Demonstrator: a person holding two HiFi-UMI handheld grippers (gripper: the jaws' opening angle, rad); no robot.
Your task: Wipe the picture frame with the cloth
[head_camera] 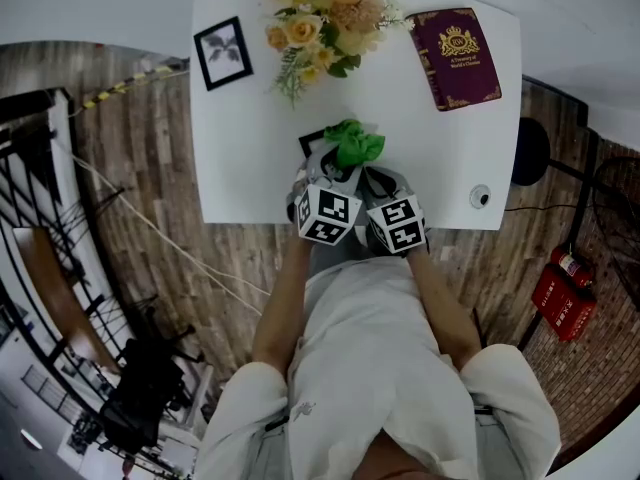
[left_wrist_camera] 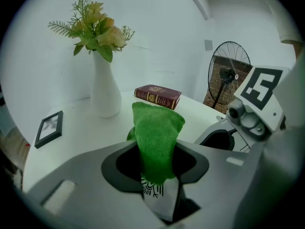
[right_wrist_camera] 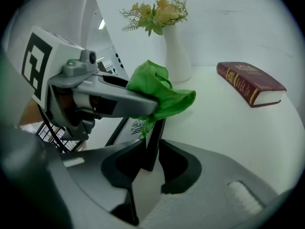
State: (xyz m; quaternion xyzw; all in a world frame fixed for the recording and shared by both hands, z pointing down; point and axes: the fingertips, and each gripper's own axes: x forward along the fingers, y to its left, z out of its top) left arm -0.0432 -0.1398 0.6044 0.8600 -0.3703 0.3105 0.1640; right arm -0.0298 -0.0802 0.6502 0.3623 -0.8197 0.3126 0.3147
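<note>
Left tool: my left gripper (left_wrist_camera: 155, 159) was closed on the green knitted cloth (left_wrist_camera: 157, 128), which stood out of the jaws in a bunch.
Right tool: my right gripper (right_wrist_camera: 150, 159) was clamped shut on one edge of the slim black picture frame (right_wrist_camera: 156, 132), holding it on edge.
Frame's place: it was over the near edge of the white tabletop (head_camera: 440, 158), about midway along. The cloth was touching its upper end.
Frame's look: a narrow dark border round a white print with a black line drawing. It was seen almost edge-on from the right gripper view.
Risk one: the grip was on a thin edge only. I judged that a sideways wipe could twist the frame in the jaws or drop it.
Risk two: with the cloth bunched, a hard jaw tip might scrape the frame's face.
Other frame: a small black-framed picture (head_camera: 222, 52) lay near the far left corner, well apart.
</note>
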